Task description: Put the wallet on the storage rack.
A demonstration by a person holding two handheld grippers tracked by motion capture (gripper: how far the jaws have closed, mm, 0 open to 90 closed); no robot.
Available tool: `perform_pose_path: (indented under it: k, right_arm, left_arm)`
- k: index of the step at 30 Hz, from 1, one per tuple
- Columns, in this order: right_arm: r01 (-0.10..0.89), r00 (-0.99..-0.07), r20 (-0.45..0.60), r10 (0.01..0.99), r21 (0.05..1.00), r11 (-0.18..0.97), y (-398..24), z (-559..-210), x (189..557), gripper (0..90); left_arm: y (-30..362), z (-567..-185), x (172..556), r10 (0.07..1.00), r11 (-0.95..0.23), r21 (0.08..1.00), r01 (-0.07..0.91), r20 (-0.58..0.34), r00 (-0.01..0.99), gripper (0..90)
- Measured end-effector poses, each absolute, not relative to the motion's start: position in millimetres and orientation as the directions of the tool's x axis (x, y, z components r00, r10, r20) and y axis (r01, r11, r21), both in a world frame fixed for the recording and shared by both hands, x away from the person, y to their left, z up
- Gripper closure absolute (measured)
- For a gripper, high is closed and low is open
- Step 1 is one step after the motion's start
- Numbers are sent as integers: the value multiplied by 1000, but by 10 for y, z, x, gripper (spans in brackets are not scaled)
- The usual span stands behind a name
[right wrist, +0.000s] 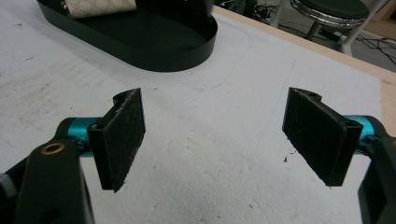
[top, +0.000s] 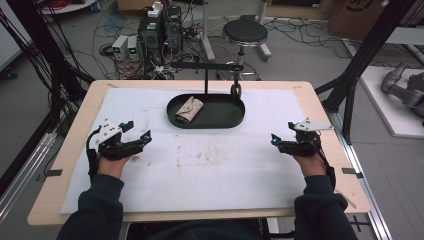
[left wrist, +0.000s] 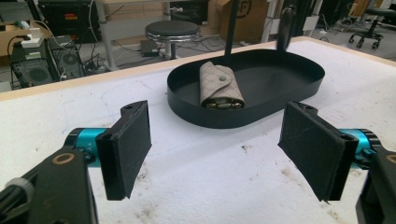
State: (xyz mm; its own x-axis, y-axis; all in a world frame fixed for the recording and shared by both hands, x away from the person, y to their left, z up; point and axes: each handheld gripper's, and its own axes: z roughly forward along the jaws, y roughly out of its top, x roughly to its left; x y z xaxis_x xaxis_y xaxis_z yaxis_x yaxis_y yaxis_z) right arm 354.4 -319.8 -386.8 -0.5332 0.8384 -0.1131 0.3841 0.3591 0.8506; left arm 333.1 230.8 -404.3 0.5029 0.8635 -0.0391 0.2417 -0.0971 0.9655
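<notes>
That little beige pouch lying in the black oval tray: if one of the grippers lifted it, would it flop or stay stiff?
The beige quilted snap-button pouch looks like soft fabric, so it would probably sag somewhat. Something metallic shows at its open end, perhaps adding weight. Its textured surface likely grips well.

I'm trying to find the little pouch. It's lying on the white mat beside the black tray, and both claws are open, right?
Not quite. The pouch lies inside the black tray, not on the white mat; the left gripper view shows it. The left claw and right claw are open.
</notes>
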Motion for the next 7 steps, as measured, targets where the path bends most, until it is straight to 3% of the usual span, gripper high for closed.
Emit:
perform_pose_path:
  k: [7]
  right_arm:
    - [390,-531,-108,841,849,355,-3202,-3874,3556,217]
  left_arm:
    - [2304,-4055,3348,863,-94,966,241,-42,503,249]
